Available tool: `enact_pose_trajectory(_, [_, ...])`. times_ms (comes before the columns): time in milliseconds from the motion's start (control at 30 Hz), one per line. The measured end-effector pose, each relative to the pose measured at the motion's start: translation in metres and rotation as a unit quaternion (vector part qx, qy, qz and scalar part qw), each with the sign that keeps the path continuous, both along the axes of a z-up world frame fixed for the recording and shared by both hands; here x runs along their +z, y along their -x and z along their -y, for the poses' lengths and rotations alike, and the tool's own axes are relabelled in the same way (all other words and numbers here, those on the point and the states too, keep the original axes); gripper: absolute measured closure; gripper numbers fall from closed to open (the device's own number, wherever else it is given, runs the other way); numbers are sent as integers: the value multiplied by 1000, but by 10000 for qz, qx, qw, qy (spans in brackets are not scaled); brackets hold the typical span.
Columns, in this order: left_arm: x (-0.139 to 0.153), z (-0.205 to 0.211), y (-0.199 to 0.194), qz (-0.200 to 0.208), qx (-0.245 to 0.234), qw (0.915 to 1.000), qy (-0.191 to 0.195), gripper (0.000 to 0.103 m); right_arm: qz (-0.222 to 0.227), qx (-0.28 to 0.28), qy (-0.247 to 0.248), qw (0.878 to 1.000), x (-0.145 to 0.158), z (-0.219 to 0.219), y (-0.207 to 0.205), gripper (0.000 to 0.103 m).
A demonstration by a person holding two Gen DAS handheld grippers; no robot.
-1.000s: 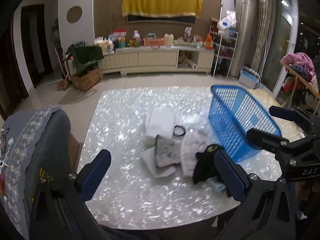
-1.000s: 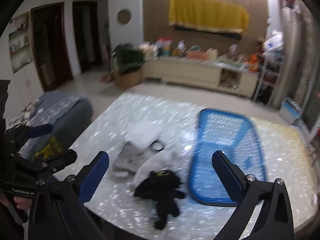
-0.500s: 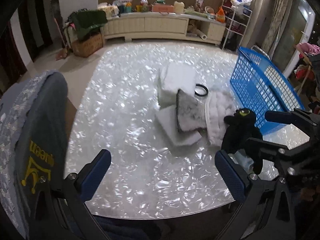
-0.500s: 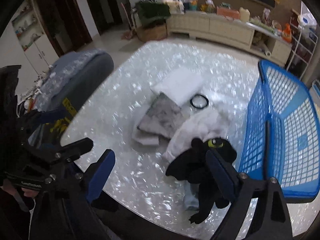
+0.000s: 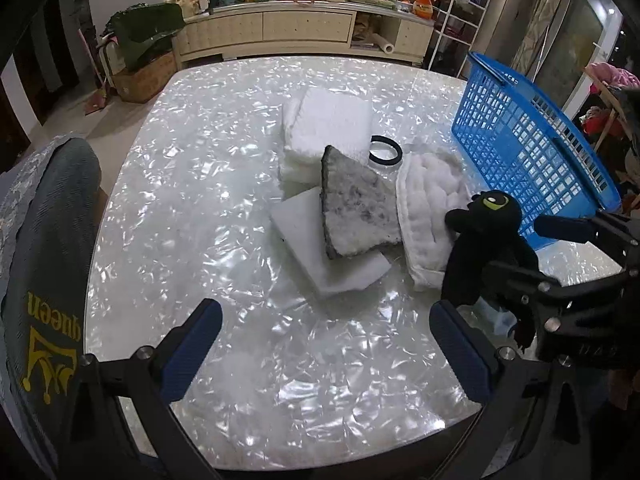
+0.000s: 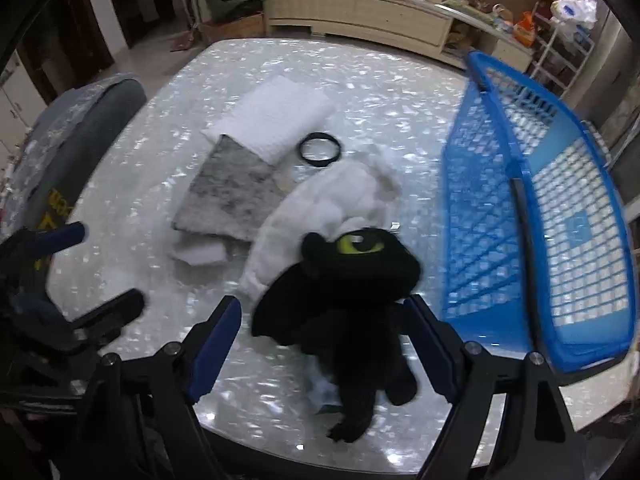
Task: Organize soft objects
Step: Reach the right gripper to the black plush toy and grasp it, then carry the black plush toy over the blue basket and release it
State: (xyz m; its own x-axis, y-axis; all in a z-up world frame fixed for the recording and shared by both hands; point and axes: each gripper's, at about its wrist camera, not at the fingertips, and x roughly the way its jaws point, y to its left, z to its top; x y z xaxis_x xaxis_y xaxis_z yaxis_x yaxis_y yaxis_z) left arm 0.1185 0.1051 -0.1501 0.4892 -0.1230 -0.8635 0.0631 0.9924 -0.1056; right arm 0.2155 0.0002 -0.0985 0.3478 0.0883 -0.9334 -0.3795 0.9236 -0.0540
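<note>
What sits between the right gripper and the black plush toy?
Nothing visible. The right gripper is open with its jaws on either side of the black plush toy, which lies partly on a white fluffy cloth beside the blue basket.

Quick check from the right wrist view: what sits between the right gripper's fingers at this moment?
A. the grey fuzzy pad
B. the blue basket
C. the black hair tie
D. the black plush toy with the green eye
D. The black plush toy lies between the open fingers of the right gripper, while the hair tie, grey pad and blue basket all lie outside them.
</note>
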Motion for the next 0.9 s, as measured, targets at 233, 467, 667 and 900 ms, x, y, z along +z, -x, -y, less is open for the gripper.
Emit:
enact_pose_trajectory(233, [-11,-6,-16,-104,-54,9999,57,0,-210,-407,379,9982,-23,4,-19,22])
enact_pose_trajectory(467, [-25,-7,-33,-237,-172,9995,133,0,-488,-710,442,9953,-50,16,-42,27])
enact_pose_trajectory(667, [-27,-2,-41,-216,-189,9993,236,0,-385,-843,491,9945,-54,30,-46,52])
enact_pose_trajectory(900, [-19,0,-37,-91,-192,9994,267,0,-206,-769,381,9961,-34,37,-31,54])
